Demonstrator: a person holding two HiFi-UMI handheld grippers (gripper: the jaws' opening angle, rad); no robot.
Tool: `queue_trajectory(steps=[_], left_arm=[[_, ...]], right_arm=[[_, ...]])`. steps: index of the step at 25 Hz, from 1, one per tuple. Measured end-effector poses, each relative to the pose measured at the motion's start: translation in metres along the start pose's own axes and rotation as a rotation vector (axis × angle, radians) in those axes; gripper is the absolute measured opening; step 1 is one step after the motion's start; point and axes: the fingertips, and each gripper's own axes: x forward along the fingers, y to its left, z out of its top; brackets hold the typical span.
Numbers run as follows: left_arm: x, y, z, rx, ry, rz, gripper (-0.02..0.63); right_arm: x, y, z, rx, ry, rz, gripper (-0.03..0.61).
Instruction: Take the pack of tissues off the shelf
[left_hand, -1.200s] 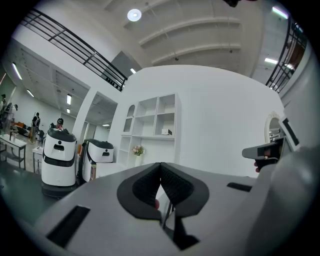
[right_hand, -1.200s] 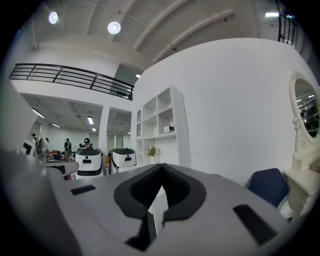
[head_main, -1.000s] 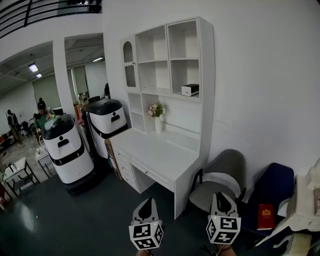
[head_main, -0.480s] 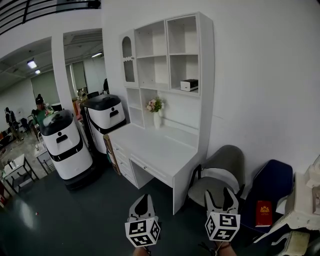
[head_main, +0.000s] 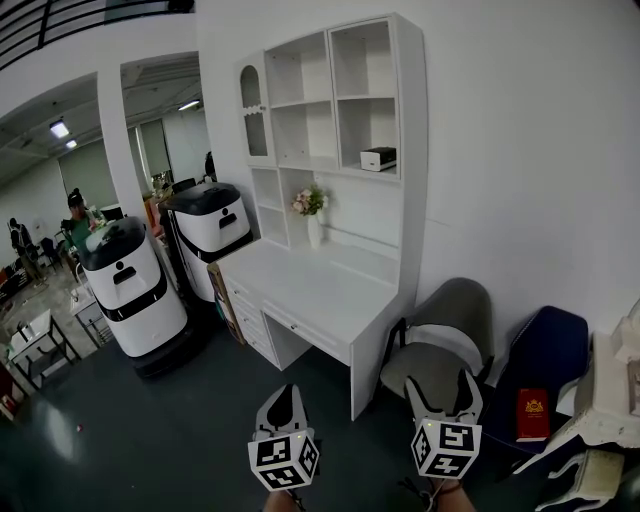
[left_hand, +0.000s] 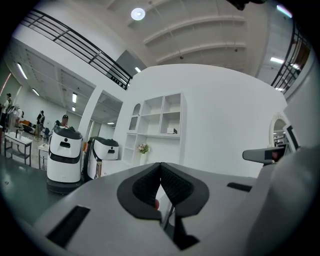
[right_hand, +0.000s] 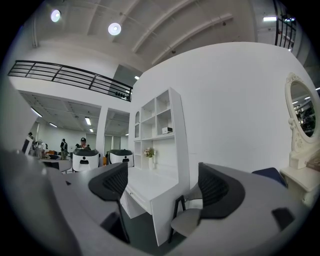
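Up on shelf (head_main: 409, 120), pack of tissues (head_main: 378, 158) well away: walk closer, lift right gripper (head_main: 441, 386), jaws opening, empty; left gripper (head_main: 288, 394) clenched, idle.

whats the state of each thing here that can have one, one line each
tissue pack: on the shelf, untouched
left hand-held gripper: shut, empty
right hand-held gripper: jaws opening, nothing between them
drawers: closed
vase: upright on the desk, flowers in it
red book: lying on the blue chair
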Motion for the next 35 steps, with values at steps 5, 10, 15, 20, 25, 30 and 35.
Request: queue_trajectory(steps=[5,10,15,20,25,30,35], left_arm=[[-0.002,0.014,-0.005,0.010,0.014,-0.007,0.018],[-0.001,0.027,-0.009,0.016,0.024,-0.027,0.018],[0.004,0.038,-0.017,0.012,0.048,-0.034,0.018],[0.023,0.049,-0.024,0.013,0.055,-0.026,0.018],[0.062,0.057,-0.026,0.018,0.053,-0.013,0.018],[0.119,0.067,-0.018,0.032,0.046,0.005,0.018],[0.183,0.068,-0.004,0.054,0.036,0.013,0.018]], right_arm=[[-0.002,0.010,-0.009,-0.003,0.018,-0.013,0.442],[-0.006,0.020,-0.012,-0.008,0.019,-0.033,0.442],[-0.001,0.027,-0.019,-0.010,0.038,-0.043,0.437],[0.022,0.030,-0.028,-0.003,0.051,-0.043,0.433],[0.067,0.026,-0.031,0.007,0.048,-0.037,0.431],[0.128,0.019,-0.024,0.020,0.034,-0.031,0.431],[0.194,0.007,-0.016,0.040,0.029,-0.023,0.429]])
